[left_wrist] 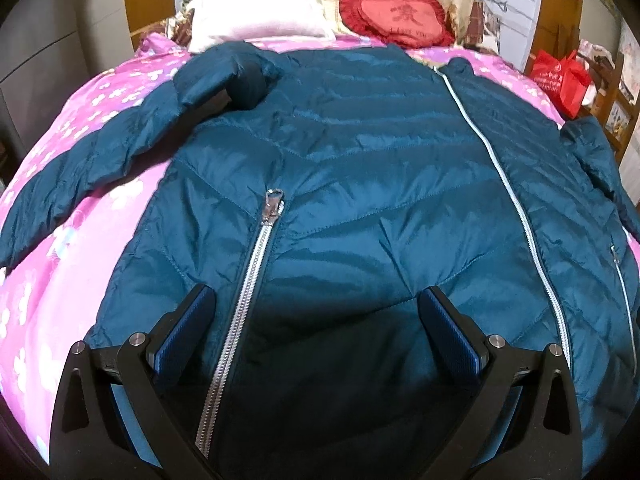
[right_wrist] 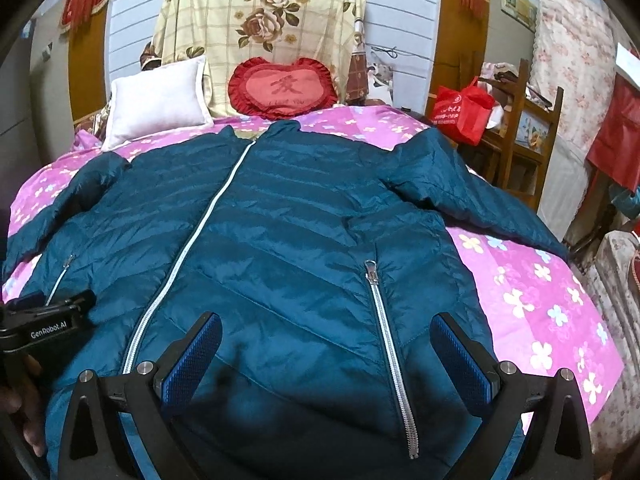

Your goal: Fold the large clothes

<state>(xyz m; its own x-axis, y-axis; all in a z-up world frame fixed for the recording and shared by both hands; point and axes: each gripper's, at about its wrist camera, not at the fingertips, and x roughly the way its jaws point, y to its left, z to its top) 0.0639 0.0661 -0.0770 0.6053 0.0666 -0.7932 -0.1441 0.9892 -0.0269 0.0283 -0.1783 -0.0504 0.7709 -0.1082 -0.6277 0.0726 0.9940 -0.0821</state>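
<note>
So there's a big teal puffer jacket point(left_wrist: 340, 184) spread front-up across the bed point(left_wrist: 100, 208), collar toward the head end, hem at the near edge, covering most of the pink flowered bedsheet point(right_wrist: 540, 304). The main zipper point(right_wrist: 200, 224) is done up all the way to the collar.

The left hand-held gripper point(left_wrist: 316, 324) hangs over the hem with its blue-padded fingers spread wide and nothing between them; a silver pocket zipper point(left_wrist: 244, 300) runs just inside the left finger. The right hand-held gripper point(right_wrist: 326, 354) is the same deal: jaws wide apart, empty, over the hem with the other pocket zipper point(right_wrist: 390, 344) between its fingers.

What each camera gets that the other doesn't: the left wrist view shows the jacket's left sleeve point(left_wrist: 92, 172) lying out toward the bed's left edge, with its cuff end bent back onto the shoulder. The right wrist view shows the right sleeve point(right_wrist: 480, 196) stretched toward the right edge, plus a wooden chair point(right_wrist: 528, 128) beside the bed. It also catches the other gripper's body at the left edge, with "GenRobot.AI" printed on it.

Both views show a white pillow point(right_wrist: 160, 100), a red heart cushion point(right_wrist: 282, 88) with a character stitched on it and some lettering underneath too blurry to read, and a red bag point(right_wrist: 460, 112) with white print I can't make out.
</note>
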